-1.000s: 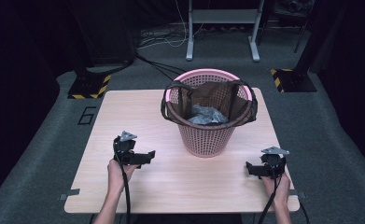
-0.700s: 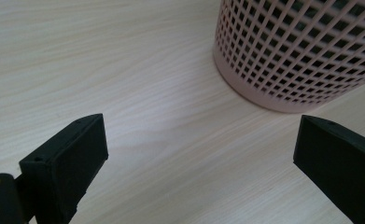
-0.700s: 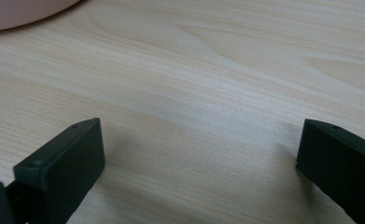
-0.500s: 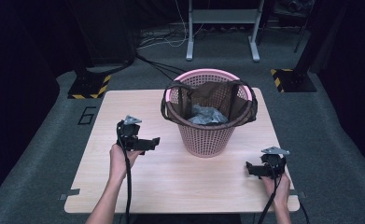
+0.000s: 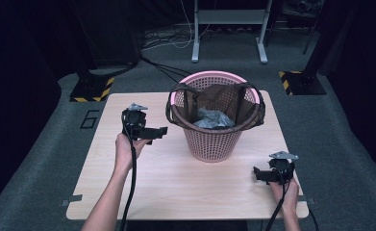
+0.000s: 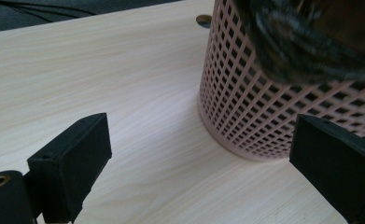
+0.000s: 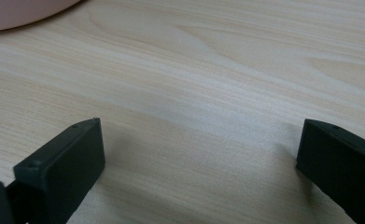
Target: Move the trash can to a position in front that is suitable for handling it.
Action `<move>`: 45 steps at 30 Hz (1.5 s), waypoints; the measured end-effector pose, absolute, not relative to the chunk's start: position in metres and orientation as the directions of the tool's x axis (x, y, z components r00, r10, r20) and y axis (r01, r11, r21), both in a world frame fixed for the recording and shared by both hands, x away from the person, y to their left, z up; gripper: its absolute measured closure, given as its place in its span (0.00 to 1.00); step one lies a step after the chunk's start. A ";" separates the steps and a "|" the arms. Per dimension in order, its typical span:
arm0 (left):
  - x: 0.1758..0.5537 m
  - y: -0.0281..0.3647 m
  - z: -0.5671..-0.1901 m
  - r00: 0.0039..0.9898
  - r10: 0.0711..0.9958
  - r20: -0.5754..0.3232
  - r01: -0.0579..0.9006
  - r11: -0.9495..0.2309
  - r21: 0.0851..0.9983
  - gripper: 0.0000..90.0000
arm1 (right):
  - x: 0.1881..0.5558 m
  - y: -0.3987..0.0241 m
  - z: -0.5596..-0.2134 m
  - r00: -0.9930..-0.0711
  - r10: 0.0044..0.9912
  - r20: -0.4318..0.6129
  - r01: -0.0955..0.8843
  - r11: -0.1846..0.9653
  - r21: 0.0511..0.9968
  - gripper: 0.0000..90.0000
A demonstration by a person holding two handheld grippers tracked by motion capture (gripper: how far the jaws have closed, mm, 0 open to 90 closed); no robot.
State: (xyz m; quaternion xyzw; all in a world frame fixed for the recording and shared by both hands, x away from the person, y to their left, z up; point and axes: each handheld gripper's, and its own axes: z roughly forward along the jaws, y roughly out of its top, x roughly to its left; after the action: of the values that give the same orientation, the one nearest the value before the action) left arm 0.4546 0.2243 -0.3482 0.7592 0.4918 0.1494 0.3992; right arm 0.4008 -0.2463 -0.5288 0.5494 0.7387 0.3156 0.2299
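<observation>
We are holding the right gripper (image 5: 265, 174) low at the near right corner of the table (image 5: 176, 183), its jaws spread wide with nothing between them but bare wood in the right gripper view. Farther in, we are raising the left gripper (image 5: 153, 133) toward the pink basket (image 5: 214, 139), jaws also wide and empty; in the left gripper view the basket's lattice wall (image 6: 264, 102) is sitting just beyond the right jaw. The basket is standing upright near the middle of the table, toward its far edge, lined with a brown bag (image 5: 224, 98) whose dark loop handles (image 5: 176, 103) are draping over the rim, with crumpled grey stuff (image 5: 213, 118) lying inside. We are judging the bag soft, thin and light, likely to slip and stretch rather than resist, while the basket is stiff but light enough to tip or slide. The nearest handle loop, hanging outside the rim, looks the best place to pinch.
</observation>
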 end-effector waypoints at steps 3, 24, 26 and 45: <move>0.459 0.223 -0.338 0.472 0.864 -0.173 0.624 -0.189 0.758 0.06 | 0.401 -0.246 -0.529 -0.291 0.957 0.007 0.667 0.197 0.719 0.00; 0.496 0.192 -0.284 0.477 0.857 -0.196 0.596 -0.151 0.789 0.15 | 0.401 -0.246 -0.529 -0.288 0.958 0.007 0.667 0.195 0.719 0.00; 0.500 0.185 -0.284 0.479 0.857 -0.189 0.598 -0.161 0.786 0.18 | 0.401 -0.246 -0.529 -0.288 0.958 0.008 0.667 0.195 0.719 0.00; 0.520 0.153 -0.300 0.427 0.893 -0.143 0.657 -0.198 0.727 0.72 | 0.401 -0.247 -0.529 -0.292 0.956 0.007 0.665 0.198 0.720 0.01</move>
State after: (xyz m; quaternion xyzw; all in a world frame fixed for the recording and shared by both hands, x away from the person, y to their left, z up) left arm 0.5201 0.1533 -0.2999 0.7578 0.5113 0.1576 0.3734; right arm 0.4005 -0.2469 -0.5287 0.5486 0.7388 0.3164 0.2305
